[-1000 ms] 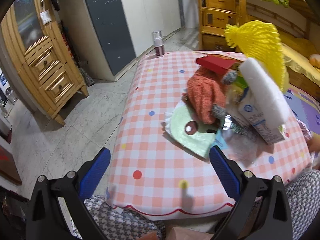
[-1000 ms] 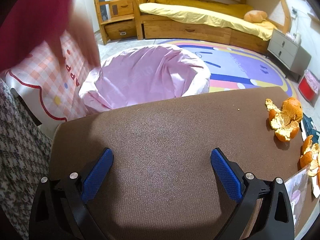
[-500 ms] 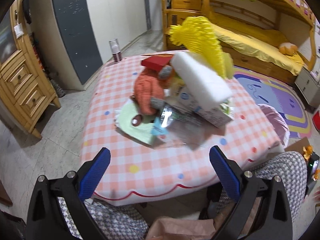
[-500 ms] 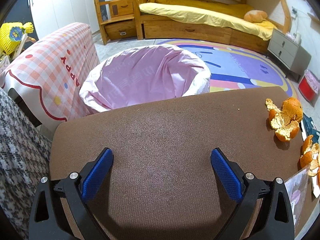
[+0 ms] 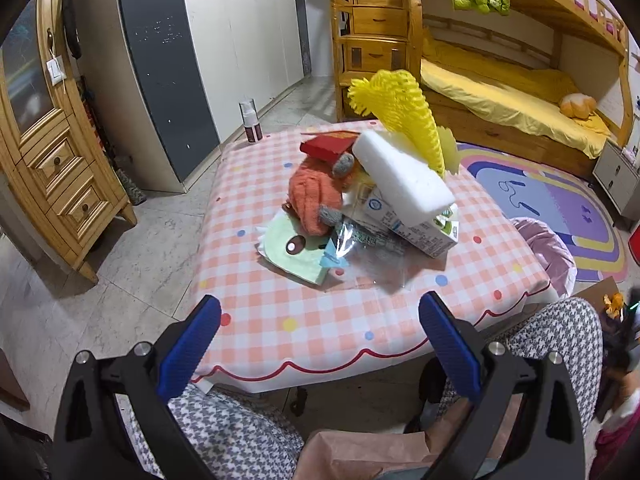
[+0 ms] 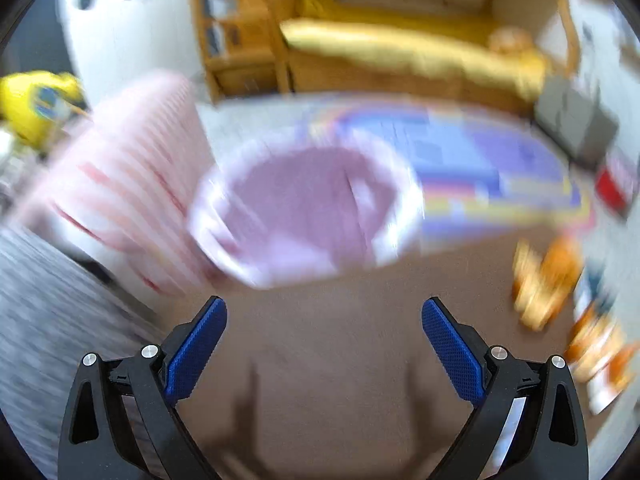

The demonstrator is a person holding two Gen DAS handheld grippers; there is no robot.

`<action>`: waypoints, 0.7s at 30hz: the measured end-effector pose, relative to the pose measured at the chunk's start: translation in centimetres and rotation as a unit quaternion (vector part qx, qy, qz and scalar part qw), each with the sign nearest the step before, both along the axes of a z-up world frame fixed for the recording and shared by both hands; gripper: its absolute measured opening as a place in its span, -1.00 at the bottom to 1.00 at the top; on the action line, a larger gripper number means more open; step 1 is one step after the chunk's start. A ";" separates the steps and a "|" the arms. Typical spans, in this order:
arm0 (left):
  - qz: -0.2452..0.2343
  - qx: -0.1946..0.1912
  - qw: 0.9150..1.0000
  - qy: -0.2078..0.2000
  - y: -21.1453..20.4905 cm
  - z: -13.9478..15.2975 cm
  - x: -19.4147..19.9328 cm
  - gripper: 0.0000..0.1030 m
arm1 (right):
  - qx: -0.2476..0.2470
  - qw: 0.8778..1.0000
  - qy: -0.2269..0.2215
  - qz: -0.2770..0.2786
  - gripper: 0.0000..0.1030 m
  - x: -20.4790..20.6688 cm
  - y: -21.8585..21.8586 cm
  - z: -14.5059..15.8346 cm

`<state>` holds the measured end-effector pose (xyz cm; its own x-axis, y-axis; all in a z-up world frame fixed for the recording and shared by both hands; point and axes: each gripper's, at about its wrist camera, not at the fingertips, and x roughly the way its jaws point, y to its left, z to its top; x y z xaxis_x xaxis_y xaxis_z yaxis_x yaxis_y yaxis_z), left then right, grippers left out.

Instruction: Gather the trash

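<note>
Two grippers are seen, and both are held wide open with nothing between the blue pads. The left gripper point(image 5: 320, 336) is held above the near edge of a table point(image 5: 460, 304) covered by a pink checked cloth. A pile of trash is heaped in the middle of that table. A white foam block point(image 5: 400, 176) is laid across the top of a printed carton point(image 5: 412, 228). A yellow foam net point(image 5: 400, 108) is stuck up behind the block. An orange knitted thing point(image 5: 316, 200) is leaned on the left of the pile, with a red box point(image 5: 326, 146) behind it. A green packet point(image 5: 296, 252) and a clear plastic wrapper point(image 5: 372, 256) are spread at the front. A bin with a pink bag point(image 5: 552, 248) is placed on the floor just beside the table's right side.

The right gripper point(image 6: 324, 338) is held over a brown surface point(image 6: 332, 360). The pink-lined bin point(image 6: 304, 204) is seen past it, though this view is badly blurred. Orange peels point(image 6: 544, 280) are scattered on the brown surface to the right.
</note>
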<state>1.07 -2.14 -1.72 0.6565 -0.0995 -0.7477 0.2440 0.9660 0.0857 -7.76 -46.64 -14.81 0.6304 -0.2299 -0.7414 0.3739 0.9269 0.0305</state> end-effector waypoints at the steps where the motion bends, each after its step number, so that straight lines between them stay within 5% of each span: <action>1: 0.001 0.000 1.000 0.001 0.0 0.2 0.0 0.87 | -0.011 1.000 -0.019 0.014 0.88 0.2 1.2 2.5; 5: 0.004 -0.011 1.000 -0.008 0.4 1.6 -0.2 0.87 | -0.026 0.989 -0.113 0.092 0.88 1.1 8.2 13.5; 9: 0.019 -0.013 1.000 -0.019 1.2 2.7 -0.6 0.87 | -0.021 0.974 -0.144 0.171 0.88 2.0 14.6 19.1; 13: 0.033 -0.008 0.999 -0.027 1.9 3.2 -0.9 0.87 | 0.000 0.972 -0.123 0.202 0.88 3.1 19.3 21.5; 21: 0.037 -0.004 0.999 -0.025 2.6 3.1 -0.6 0.87 | -0.020 0.976 -0.088 0.197 0.88 4.1 22.4 21.4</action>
